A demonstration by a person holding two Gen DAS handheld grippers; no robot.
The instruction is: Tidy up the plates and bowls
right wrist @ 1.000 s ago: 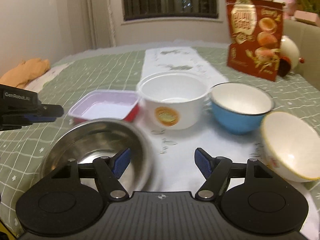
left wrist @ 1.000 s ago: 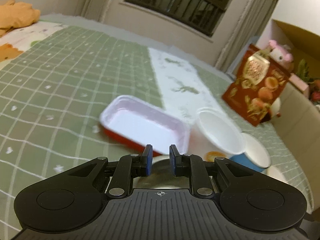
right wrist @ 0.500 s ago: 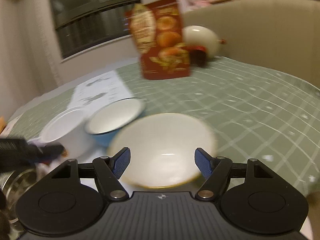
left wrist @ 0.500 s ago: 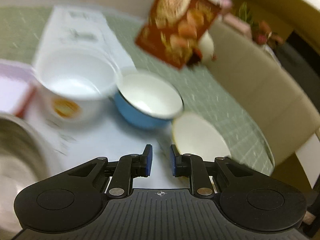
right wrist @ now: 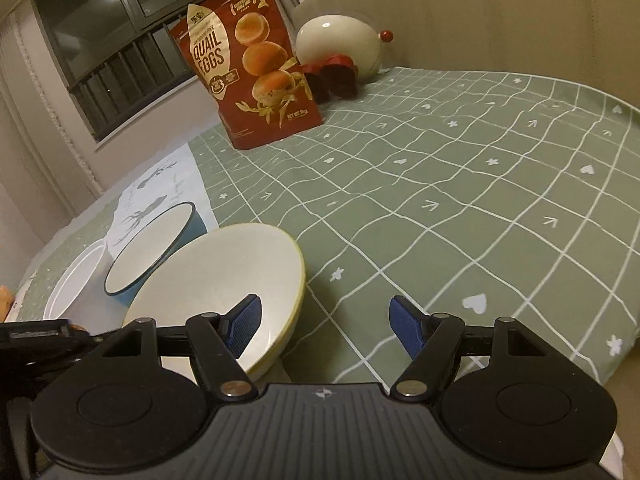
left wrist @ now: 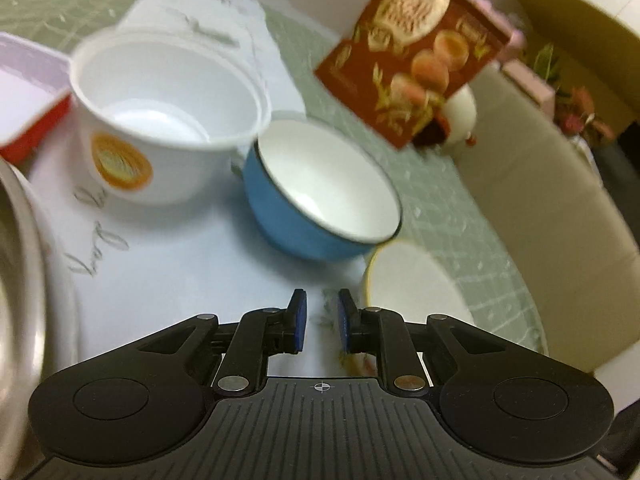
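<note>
A cream bowl with a yellow rim (right wrist: pixel 224 272) sits on the green checked cloth. My right gripper (right wrist: pixel 324 320) stands open over its right rim: the left finger hangs over the bowl's inside, the right finger over bare cloth. Behind it are a blue bowl with a white inside (right wrist: pixel 152 248) and a white paper bowl (right wrist: pixel 76 280). My left gripper (left wrist: pixel 320 320) hovers over the white runner, its jaws closing to a narrow gap with nothing between them. The blue bowl (left wrist: pixel 320 184) is just ahead, the cream bowl (left wrist: pixel 408 284) to its right, and the paper bowl (left wrist: pixel 160 92) further left.
A steel bowl (left wrist: pixel 24 280) fills the left edge and a red tray with a white inside (left wrist: pixel 28 80) lies behind it. A red snack bag (right wrist: pixel 256 72) and an egg-shaped ornament (right wrist: pixel 340 44) stand at the back. A beige seat back (right wrist: pixel 500 20) borders the table.
Both views have swung right, from the tray and steel bowl to the blue and cream bowls. The right gripper rolled and came down over the cream bowl's rim. The left jaws narrowed slightly.
</note>
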